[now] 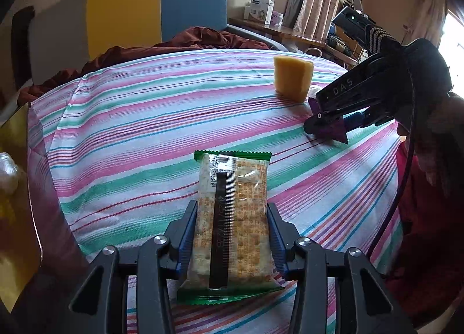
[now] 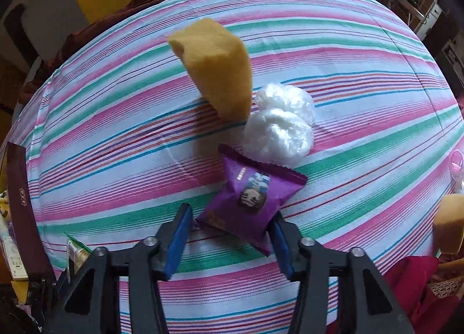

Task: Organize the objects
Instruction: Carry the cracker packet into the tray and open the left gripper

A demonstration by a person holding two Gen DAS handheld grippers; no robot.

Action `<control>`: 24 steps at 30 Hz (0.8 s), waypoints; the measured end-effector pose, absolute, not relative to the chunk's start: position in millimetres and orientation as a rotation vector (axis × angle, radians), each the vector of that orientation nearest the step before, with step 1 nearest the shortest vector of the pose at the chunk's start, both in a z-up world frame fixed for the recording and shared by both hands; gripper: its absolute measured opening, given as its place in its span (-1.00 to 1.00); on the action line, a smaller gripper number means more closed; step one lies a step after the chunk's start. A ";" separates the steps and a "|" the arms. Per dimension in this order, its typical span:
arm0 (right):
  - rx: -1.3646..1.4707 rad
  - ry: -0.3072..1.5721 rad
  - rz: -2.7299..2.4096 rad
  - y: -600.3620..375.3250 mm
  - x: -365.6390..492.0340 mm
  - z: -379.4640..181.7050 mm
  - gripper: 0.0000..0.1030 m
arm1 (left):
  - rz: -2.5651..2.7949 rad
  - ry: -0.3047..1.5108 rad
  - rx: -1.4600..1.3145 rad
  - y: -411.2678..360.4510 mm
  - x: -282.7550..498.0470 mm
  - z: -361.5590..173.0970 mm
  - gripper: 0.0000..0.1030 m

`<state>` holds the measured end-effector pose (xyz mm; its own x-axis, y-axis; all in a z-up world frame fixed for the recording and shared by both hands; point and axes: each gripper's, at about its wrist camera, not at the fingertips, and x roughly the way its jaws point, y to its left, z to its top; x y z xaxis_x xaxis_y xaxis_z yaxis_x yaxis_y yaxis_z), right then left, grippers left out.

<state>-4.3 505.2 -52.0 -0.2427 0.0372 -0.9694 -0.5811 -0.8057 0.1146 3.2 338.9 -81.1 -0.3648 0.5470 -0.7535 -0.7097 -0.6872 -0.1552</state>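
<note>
The left gripper (image 1: 232,229) is closed on a cracker pack (image 1: 232,226): both blue pads press its long sides, and the pack sticks out ahead of the fingers, lifted clear of the striped cloth (image 1: 130,136). That item looks picked and waiting to be put somewhere.

The right gripper (image 2: 232,235) is down at a purple packet (image 2: 249,197). The packet lies on the cloth between the fingers; the right pad touches its corner, while the left pad stands just apart from its edge, so I would call the jaws partly open and not yet clamped. In the left wrist view the same gripper's tips sit over the packet, but the contact there is too small to read.

Just beyond the right fingers, past the packet, lies a white fluffy ball (image 2: 279,128), touching the packet's far edge. A yellow sponge (image 2: 214,67) stands beyond that, touching the ball. A second sponge (image 2: 449,223) sits well off to the right of the fingers.

As a judgement: sorting is early. One item is in hand, one about to be gripped, and ball and both sponges remain loose. A box (image 2: 23,212) at the cloth's left edge may be the destination, though I cannot tell
</note>
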 end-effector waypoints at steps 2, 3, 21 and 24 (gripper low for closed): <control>-1.628 0.643 2.130 500.4 -4.9 -51.7 -0.04 | 2.096 0.254 -1.052 337.8 3.1 -82.5 -0.11; -1.635 0.635 2.144 498.1 -5.1 -51.8 -0.05 | 2.098 0.256 -1.050 338.1 3.8 -82.6 -0.11; -1.710 0.561 2.220 490.6 -13.4 -50.1 -0.04 | 2.120 0.286 -1.028 342.9 3.7 -86.2 -0.09; -1.712 0.541 2.217 491.6 -12.5 -50.2 -0.04 | 2.120 0.288 -1.027 341.9 4.5 -86.0 -0.09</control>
<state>-12.5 491.6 -50.2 -0.2534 -0.0018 -0.9674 -0.4441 -0.8882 0.1180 4.5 341.9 -86.0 -0.3972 0.5302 -0.7491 -0.7110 -0.6939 -0.1141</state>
